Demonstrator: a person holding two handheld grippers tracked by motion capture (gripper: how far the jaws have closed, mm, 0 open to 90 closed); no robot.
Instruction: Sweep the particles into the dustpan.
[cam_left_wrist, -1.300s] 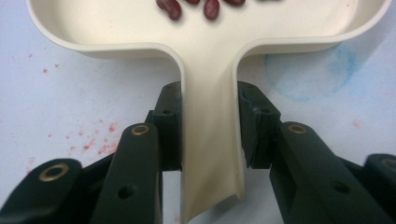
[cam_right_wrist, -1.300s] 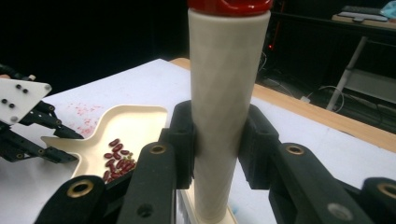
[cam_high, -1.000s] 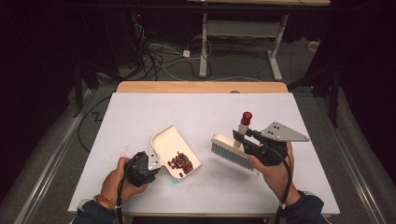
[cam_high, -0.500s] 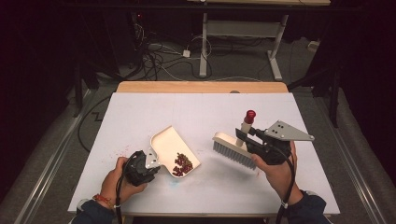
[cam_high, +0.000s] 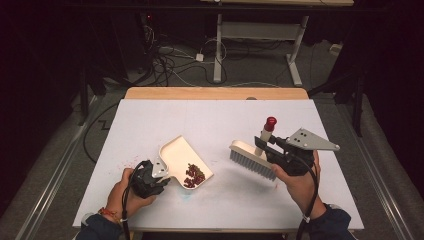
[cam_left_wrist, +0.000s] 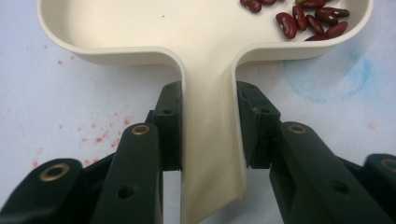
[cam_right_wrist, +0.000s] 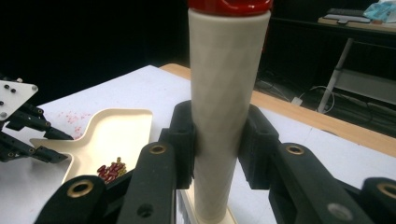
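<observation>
1. Left tool (cam_high: 159, 176) is clamping the flat handle of the cream dustpan (cam_high: 186, 158), a pad (cam_left_wrist: 169, 125) pressing on each handle edge.
2. Right tool (cam_high: 272, 150) is gripping the upright, red-capped handle of the brush (cam_high: 252, 158), which is hanging tilted above the white tabletop (cam_high: 150, 120), to the right of the pan.
3. Red beans (cam_high: 194, 175) are lying heaped in the pan's near-right corner (a few red flecks are marking the tabletop beside the left hand).
4. Both pieces are looking like light, rigid plastic; the smooth, narrow pan handle is likely to twist if held loosely, so a grip close to the tray is steadier.
5. Beans are likely to roll easily, so the pan is best kept level or tipped back.
</observation>
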